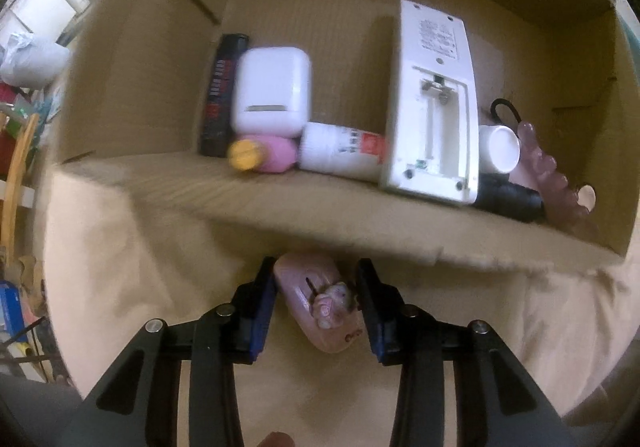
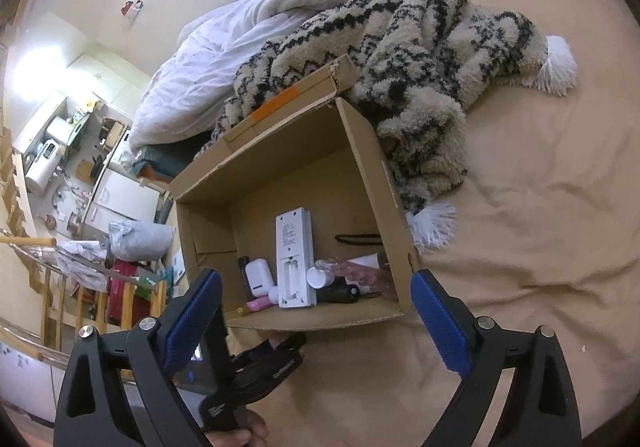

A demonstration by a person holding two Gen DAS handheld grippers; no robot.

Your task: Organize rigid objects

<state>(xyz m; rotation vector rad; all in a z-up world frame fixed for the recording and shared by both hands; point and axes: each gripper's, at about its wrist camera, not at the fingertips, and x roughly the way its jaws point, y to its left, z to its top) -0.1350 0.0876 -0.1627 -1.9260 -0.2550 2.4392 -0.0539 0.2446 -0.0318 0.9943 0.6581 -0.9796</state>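
Observation:
My left gripper [image 1: 316,299] is shut on a pink case with a small pig charm [image 1: 320,303], held just before the near wall of an open cardboard box [image 1: 320,215]. In the box lie a white remote, back up with its battery bay open [image 1: 434,103], a white earbud case [image 1: 274,91], a white bottle [image 1: 340,149], a pink item with a yellow cap [image 1: 258,155], a black tube [image 1: 224,95] and a pink comb [image 1: 556,175]. My right gripper [image 2: 316,307] is open and empty, above and before the box [image 2: 360,151]. The left gripper [image 2: 264,363] shows below the box there.
The box stands on a tan bedsheet [image 2: 540,187]. A striped fuzzy blanket [image 2: 400,55] and a white duvet [image 2: 260,19] lie behind it. Shelves and clutter [image 2: 80,207] are off the bed's left edge.

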